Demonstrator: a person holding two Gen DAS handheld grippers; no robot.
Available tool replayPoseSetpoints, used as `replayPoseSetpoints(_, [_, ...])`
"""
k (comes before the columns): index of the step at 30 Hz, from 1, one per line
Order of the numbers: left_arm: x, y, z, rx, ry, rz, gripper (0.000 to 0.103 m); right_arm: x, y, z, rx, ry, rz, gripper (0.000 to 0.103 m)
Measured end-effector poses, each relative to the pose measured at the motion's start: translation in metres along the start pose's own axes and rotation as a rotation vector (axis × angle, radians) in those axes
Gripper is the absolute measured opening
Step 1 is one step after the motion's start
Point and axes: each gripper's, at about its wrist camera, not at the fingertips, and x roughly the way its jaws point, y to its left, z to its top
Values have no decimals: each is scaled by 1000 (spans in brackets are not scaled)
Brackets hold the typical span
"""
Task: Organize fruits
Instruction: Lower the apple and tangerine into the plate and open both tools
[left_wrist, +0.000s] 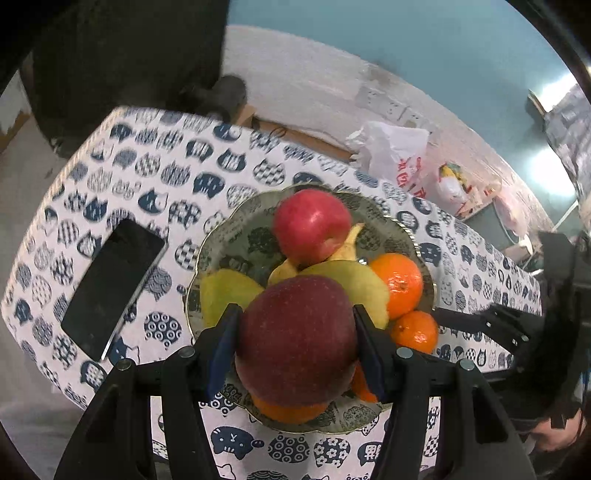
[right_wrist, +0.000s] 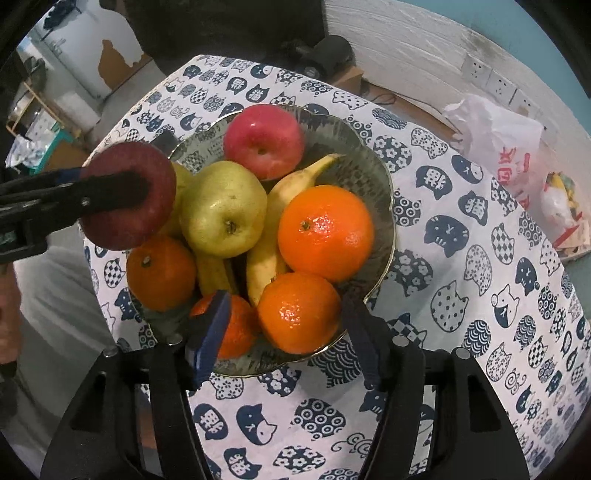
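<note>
Left tool clamped, pointing steeply down; right tool spread.

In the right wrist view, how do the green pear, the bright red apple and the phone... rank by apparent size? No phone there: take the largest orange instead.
1. Largest orange
2. Green pear, nearly alike, order unsure
3. Bright red apple, farther from the camera

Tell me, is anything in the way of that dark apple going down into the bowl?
Yes. The left tongs hold the dark apple over the bowl, which is already heaped: a pear and an orange lie just beside and under it. No bare spot shows there.
</note>
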Motion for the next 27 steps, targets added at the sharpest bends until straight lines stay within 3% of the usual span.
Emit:
replayPoseSetpoints(6, [3,12,1,-55,13,-33,61,-5,0,1,4,-10,2,64])
replayPoseSetpoints(17, [-4,-4,0,7,1,20,79,-21,3,1,-8,-52,-24,68])
replayPoseSetpoints(27, [-36,-26,-6,104,-83,94,81,-55,6,-5,-27,-136,-83,72])
